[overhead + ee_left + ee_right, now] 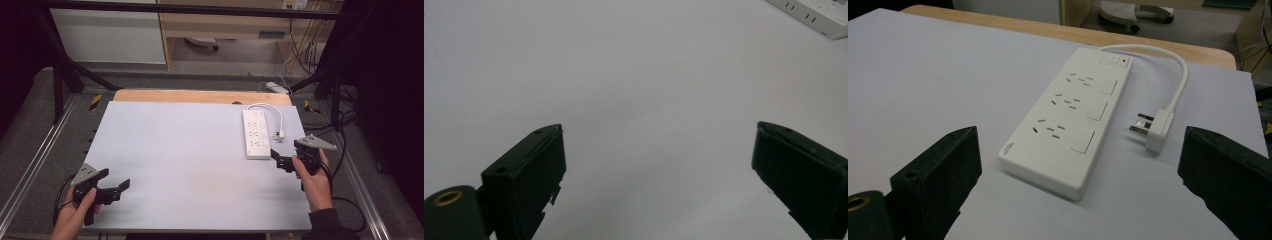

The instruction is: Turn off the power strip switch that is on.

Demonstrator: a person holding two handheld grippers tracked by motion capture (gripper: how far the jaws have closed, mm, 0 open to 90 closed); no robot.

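**Near the right edge of the worktop: one power strip, two open claws**

Near the worktop's [190, 165] right edge, toward the far right corner, lies a single white power strip [256, 134], flat, its length running from far to near. The right claw [278, 159] hovers just beside the strip's near end, jaws spread wide, holding nothing and touching nothing. The left claw [116, 187] sits at the near left corner, well apart from the strip, jaws likewise wide apart and empty, over bare white surface.

Count: one power strip, one short white cord [267, 107] looping from its far end, one plug [281, 134] lying on the worktop just to the right of the strip, two claws, two hands.

The right gripper view looks between the right claw's [1078, 200] jaws at the strip [1068, 125] and gives detail the high view blurs: three socket groups in a row, three rectangular switches beside them, a master switch with a red light at the far end, and the plug's [1155, 131] metal pins pointing toward the strip. The left gripper view has the left claw's [659, 170] jaws over blank worktop, with just a corner of the strip [819, 17] at the top right.
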